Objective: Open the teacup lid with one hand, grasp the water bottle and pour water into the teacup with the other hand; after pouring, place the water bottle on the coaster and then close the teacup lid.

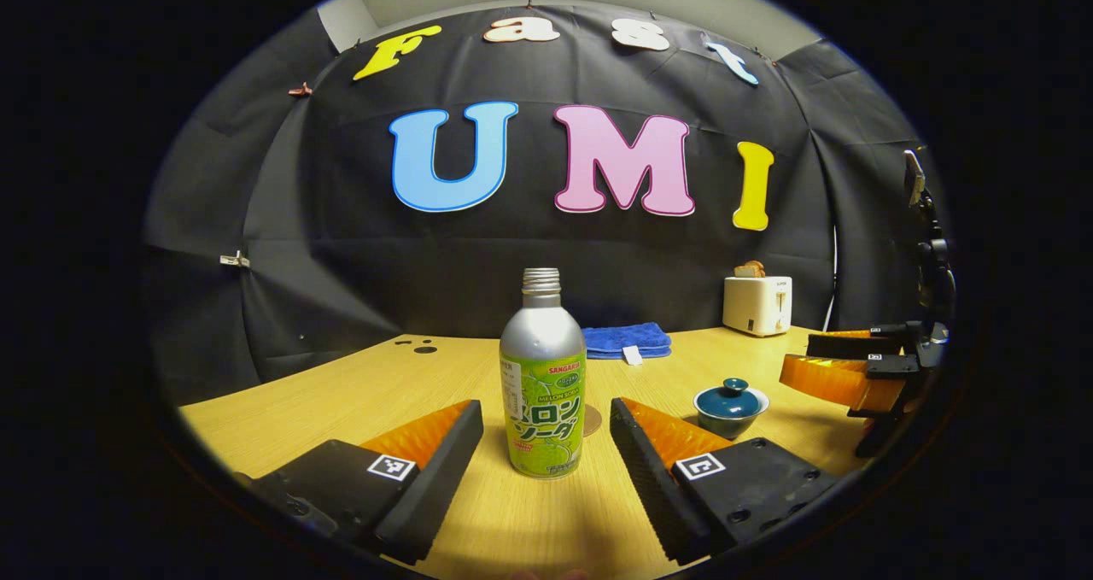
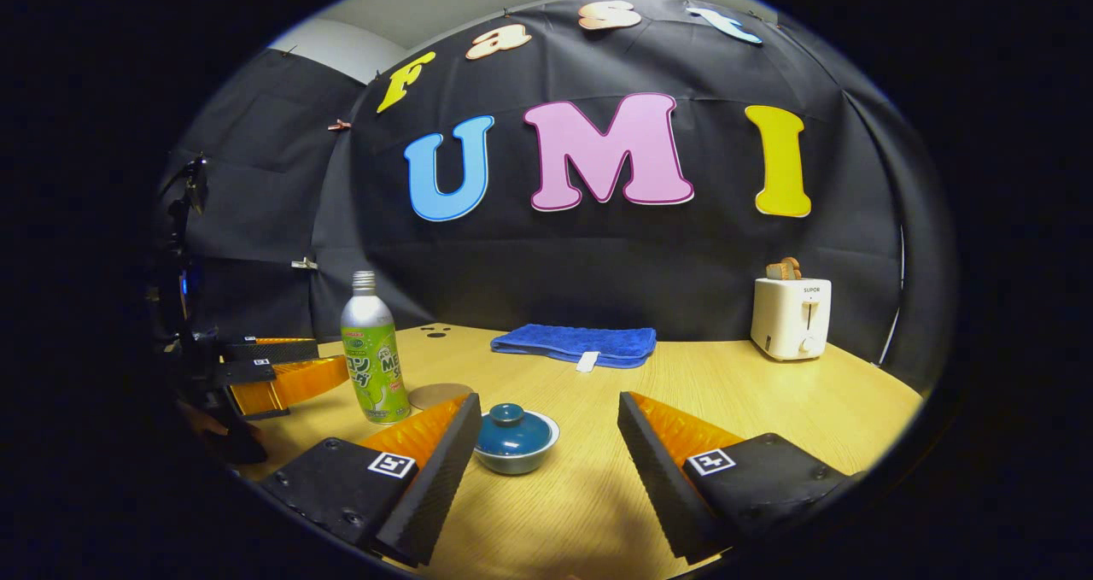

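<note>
The silver water bottle (image 1: 542, 375) with a green label stands upright on the wooden table, just ahead of my open left gripper (image 1: 546, 418) and centred between its fingers, untouched. A round brown coaster (image 1: 591, 420) peeks out behind the bottle. The blue teacup (image 1: 731, 407) with its lid on sits to the right. In the right gripper view the lidded teacup (image 2: 514, 439) sits close to the left finger of my open right gripper (image 2: 546, 418). The bottle (image 2: 373, 351), the coaster (image 2: 439, 395) and the left gripper (image 2: 286, 366) lie further left.
A folded blue towel (image 2: 576, 343) lies at the back of the table (image 2: 768, 401). A white toaster (image 2: 791, 317) with bread in it stands at the back right. The right gripper (image 1: 845, 362) shows at the right edge of the left gripper view.
</note>
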Demonstrator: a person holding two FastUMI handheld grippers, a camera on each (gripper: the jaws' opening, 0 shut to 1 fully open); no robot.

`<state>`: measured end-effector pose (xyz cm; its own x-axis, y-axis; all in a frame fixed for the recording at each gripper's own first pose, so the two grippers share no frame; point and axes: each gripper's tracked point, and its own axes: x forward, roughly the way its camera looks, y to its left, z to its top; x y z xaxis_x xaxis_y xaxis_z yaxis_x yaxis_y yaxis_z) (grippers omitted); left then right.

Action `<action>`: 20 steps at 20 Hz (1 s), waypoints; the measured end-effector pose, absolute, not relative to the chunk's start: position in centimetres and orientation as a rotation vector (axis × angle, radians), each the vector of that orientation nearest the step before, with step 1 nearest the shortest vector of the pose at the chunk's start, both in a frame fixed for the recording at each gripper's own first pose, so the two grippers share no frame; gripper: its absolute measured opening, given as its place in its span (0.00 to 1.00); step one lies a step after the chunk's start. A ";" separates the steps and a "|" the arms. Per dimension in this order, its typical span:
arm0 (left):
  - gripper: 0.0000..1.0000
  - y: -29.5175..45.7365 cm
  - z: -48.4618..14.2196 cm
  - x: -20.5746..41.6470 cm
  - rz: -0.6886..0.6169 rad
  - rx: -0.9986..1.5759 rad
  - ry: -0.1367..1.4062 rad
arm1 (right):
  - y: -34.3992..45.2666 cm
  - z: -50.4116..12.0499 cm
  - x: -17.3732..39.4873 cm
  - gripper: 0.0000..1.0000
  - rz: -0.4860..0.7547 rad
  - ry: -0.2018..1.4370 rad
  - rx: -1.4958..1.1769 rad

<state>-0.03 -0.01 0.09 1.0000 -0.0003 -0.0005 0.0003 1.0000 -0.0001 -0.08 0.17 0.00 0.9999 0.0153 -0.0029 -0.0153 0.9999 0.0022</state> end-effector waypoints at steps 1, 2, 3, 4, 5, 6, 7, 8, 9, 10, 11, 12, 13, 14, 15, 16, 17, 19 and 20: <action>0.95 0.0 0.2 0.0 -0.001 0.000 0.000 | 0.3 0.0 -0.1 0.99 0.023 0.002 0.004; 0.95 0.0 0.1 0.0 0.000 0.000 0.001 | 0.6 0.1 0.1 0.99 0.036 0.002 0.005; 0.95 0.0 0.1 0.0 -0.001 0.000 0.001 | 0.8 0.0 0.2 0.99 0.047 0.008 0.005; 0.95 0.0 0.1 0.0 -0.001 -0.001 0.001 | 1.3 -0.2 0.6 0.99 0.058 0.016 0.007; 0.95 0.0 0.2 0.0 0.000 0.000 0.001 | 1.8 -0.4 1.0 0.99 0.072 0.029 0.004; 0.95 0.0 0.1 0.0 0.000 -0.001 0.001 | 2.2 -0.7 1.5 0.99 0.084 0.050 0.001; 0.95 0.0 0.2 0.0 -0.001 0.000 0.001 | 2.5 -1.2 2.0 0.99 0.094 0.076 -0.001; 0.95 0.0 0.1 0.0 0.000 0.000 0.001 | 2.6 -1.6 2.6 0.98 0.096 0.103 0.000; 0.95 0.0 0.2 -0.1 0.000 0.000 0.001 | 2.6 -1.9 3.1 0.94 0.091 0.126 0.002; 0.95 0.0 0.1 0.0 0.000 -0.001 0.001 | 2.5 -2.1 3.6 0.91 0.085 0.141 0.006; 0.95 0.0 0.2 0.0 0.000 -0.001 0.001 | 2.5 -2.1 4.0 0.88 0.080 0.146 0.009; 0.95 0.0 0.1 -0.1 0.000 0.000 0.001 | 2.5 -2.1 4.5 0.87 0.075 0.147 0.011; 0.95 0.0 0.2 -0.1 0.000 0.000 0.001 | 2.5 -2.1 4.8 0.82 0.069 0.148 0.010; 0.95 0.0 0.1 -0.1 0.000 -0.001 0.001 | 2.5 -2.2 5.0 0.80 0.066 0.153 0.005; 0.95 0.0 0.2 -0.1 0.000 -0.001 0.001 | 2.7 -2.5 5.2 0.75 0.069 0.165 -0.003; 0.95 0.0 0.1 -0.1 0.000 -0.001 0.002 | 2.9 -2.8 5.5 0.69 0.077 0.181 -0.013; 0.95 0.0 0.2 -0.1 0.000 -0.001 0.001 | 3.2 -3.1 5.6 0.66 0.087 0.198 -0.021; 0.95 0.0 0.2 0.0 0.000 -0.001 0.002 | 3.5 -3.6 5.8 0.58 0.101 0.231 -0.021; 0.95 0.0 0.1 0.0 0.000 -0.001 0.002 | 3.6 -3.4 5.7 0.54 0.106 0.232 -0.015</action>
<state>-0.03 0.03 0.13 1.0000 -0.0001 -0.0016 0.0001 1.0000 -0.0009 5.66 3.63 -3.44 0.9676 0.1033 -0.2305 -0.1067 0.9943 -0.0022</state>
